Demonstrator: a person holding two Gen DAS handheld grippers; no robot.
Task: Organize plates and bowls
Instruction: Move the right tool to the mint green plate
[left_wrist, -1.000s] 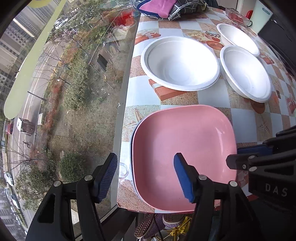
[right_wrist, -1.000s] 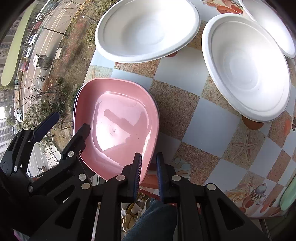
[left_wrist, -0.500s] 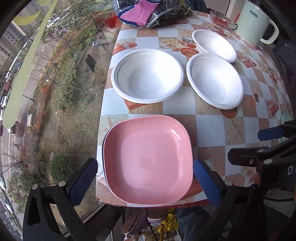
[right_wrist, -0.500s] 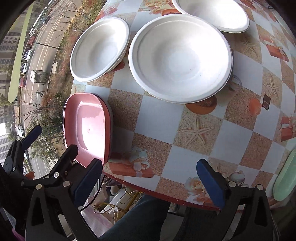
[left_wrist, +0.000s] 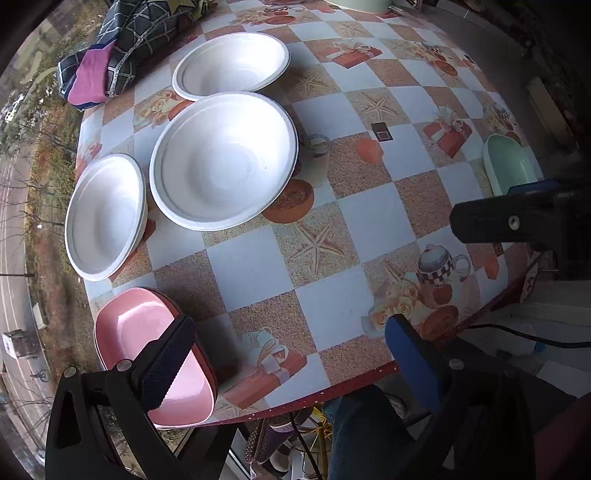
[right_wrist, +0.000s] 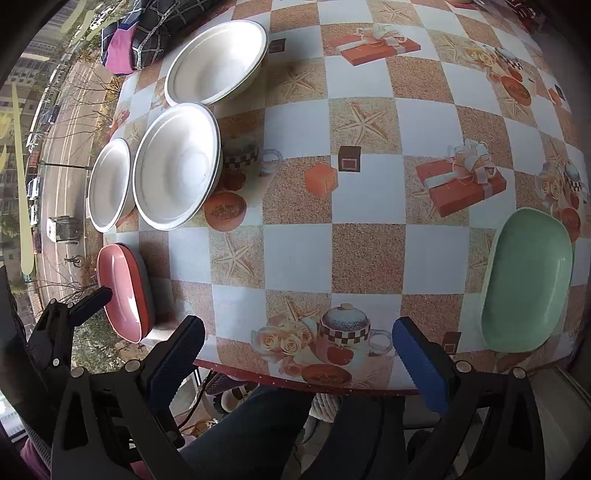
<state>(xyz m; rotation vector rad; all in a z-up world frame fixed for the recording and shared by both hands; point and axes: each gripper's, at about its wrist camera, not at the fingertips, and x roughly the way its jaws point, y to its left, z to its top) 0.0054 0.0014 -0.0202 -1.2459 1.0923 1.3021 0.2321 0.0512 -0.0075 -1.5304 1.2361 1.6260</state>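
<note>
We see the left tongs (left_wrist: 291, 350) spread wide with nothing between them, having just been opening, hovering over the near edge of the bench (left_wrist: 369, 229). The right tongs (right_wrist: 299, 354) gape just as wide and empty, also having just opened, above the same near edge. Taking the pink plate (left_wrist: 147, 332) as our landmark: it lies at the near left corner of the bench, stacked on another plate, partly behind the left tongs' left finger (left_wrist: 166, 365). Just beyond it sit three white bowls (left_wrist: 221, 158), the nearest at the window-side edge. Beyond the bowls, at the far corner, lies a checked cloth bundle (left_wrist: 122, 44). Far to the right of the pink plate, near the bench's other side, rests a green plate (right_wrist: 528, 280). Below the bench edge a person's trouser leg (right_wrist: 251, 432) shows.
</note>
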